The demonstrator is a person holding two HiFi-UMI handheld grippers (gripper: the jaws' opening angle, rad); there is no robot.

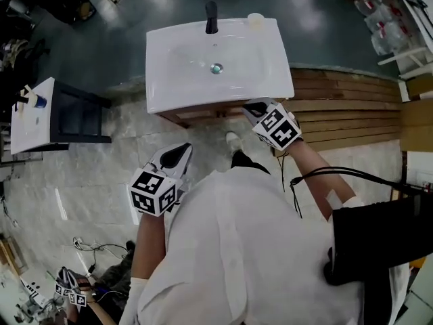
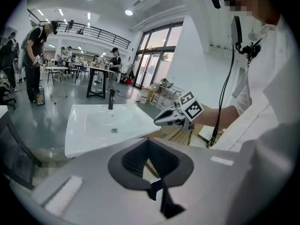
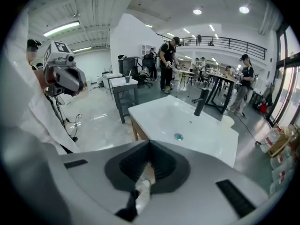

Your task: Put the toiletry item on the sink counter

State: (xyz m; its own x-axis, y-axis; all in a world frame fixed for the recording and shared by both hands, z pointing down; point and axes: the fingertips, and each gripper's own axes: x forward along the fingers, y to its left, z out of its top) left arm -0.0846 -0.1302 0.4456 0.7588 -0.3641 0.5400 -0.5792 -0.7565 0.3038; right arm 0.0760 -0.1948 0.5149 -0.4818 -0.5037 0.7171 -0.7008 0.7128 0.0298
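Side desk (image 1: 30,124), dark frame, white top, at left on grey marbled floor (image 1: 101,175). Blue cup (image 1: 40,102) stands on it. Wooden slat decking (image 1: 345,107) at right. Clear plastic bins (image 1: 379,26) in far right corner. Loose cables (image 1: 95,249) on floor, lower left. Standing person (image 3: 167,62) in background.
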